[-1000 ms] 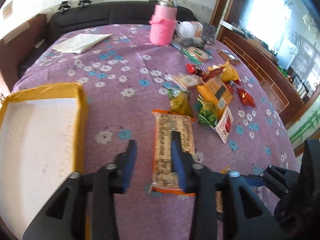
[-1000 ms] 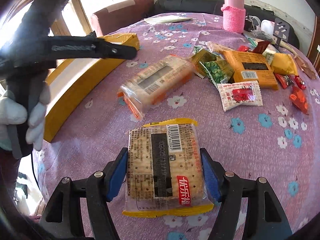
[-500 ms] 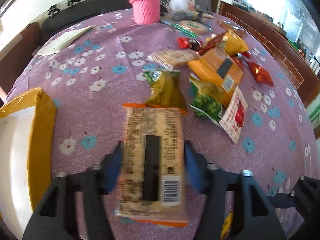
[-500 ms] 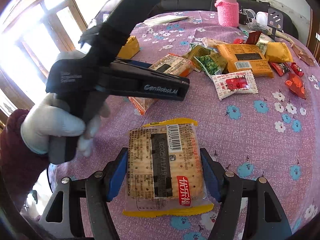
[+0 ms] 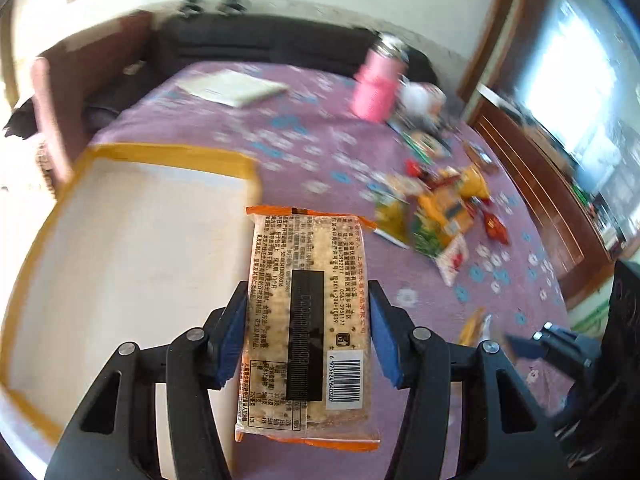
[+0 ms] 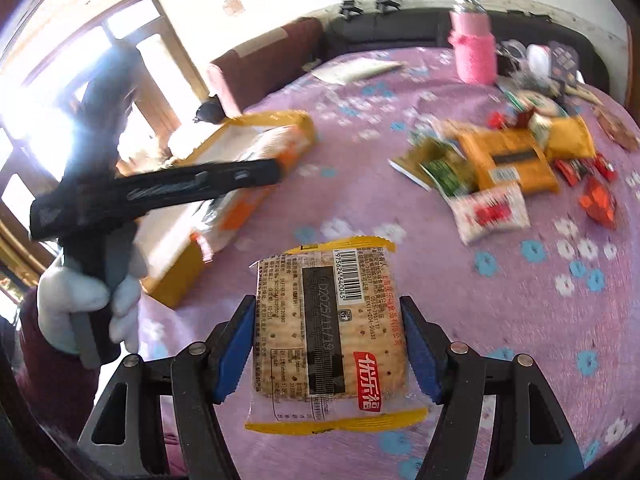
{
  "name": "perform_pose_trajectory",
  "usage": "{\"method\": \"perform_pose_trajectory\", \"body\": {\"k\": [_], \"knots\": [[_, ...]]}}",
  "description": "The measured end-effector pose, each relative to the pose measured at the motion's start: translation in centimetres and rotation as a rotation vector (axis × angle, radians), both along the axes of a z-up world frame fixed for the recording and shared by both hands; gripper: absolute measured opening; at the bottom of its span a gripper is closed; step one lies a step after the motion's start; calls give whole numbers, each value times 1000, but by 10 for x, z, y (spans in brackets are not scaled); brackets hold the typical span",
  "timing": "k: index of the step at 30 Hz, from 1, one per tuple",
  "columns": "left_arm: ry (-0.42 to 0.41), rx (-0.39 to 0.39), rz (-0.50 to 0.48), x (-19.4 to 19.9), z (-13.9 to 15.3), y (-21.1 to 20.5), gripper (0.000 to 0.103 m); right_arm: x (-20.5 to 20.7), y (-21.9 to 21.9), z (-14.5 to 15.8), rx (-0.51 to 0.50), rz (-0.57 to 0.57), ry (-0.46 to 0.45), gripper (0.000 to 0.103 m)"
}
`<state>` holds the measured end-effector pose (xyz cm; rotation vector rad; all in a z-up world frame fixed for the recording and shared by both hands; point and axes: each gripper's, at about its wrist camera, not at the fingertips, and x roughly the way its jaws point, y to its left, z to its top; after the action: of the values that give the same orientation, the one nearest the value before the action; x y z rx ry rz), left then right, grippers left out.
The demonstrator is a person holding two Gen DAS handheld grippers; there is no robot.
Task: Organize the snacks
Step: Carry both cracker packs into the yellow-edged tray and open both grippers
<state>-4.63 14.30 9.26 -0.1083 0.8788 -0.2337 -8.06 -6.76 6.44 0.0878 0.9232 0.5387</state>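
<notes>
We note two cracker packs. The orange-edged cracker pack [image 5: 306, 332], clear film w/ black stripe and barcode, sits pinched between the blue pads of the left gripper [image 5: 306, 336], lifted over the near edge of the yellow-rimmed box [image 5: 168, 152]. The yellow-edged cracker pack [image 6: 330, 340], w/ red logo, is clamped in the right gripper [image 6: 328, 350], held above the purple floral tablecloth [image 6: 520, 320]. Other snacks [image 6: 500, 160] lie in a loose pile further back, near the pink bottle [image 6: 474, 52]. Vs a second ago: left jaws have just widened and now grip the pack, which then lay flat on the cloth; it's now by the box. Right pack is lifted off the cloth.
</notes>
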Motion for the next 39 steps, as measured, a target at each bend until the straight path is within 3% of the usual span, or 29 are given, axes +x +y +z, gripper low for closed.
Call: {"method": "perform_pose_trajectory", "body": {"k": [4, 8, 11, 16, 21, 26, 35, 39], "knots": [[-39, 71, 131, -13, 12, 58, 54, 10, 32, 25, 70, 70, -14, 70], [-3, 99, 235, -13, -3, 116, 55, 27, 83, 40, 141, 150, 1, 70], [28, 132, 288, -11, -20, 145, 55, 40, 127, 37, 158, 200, 31, 70], [75, 118, 347, -3, -45, 178, 55, 60, 193, 11, 123, 234, 96, 69], [92, 90, 359, 1, -55, 188, 55, 80, 235, -29, 72, 209, 169, 69], [97, 66, 353, 3, -58, 189, 55, 85, 253, -44, 24, 188, 175, 69], [105, 1, 371, -3, -52, 197, 58, 71, 270, -30, -28, 187, 128, 71], [52, -51, 396, -17, -30, 198, 58, 62, 256, -12, 2, 177, 85, 71]]}}
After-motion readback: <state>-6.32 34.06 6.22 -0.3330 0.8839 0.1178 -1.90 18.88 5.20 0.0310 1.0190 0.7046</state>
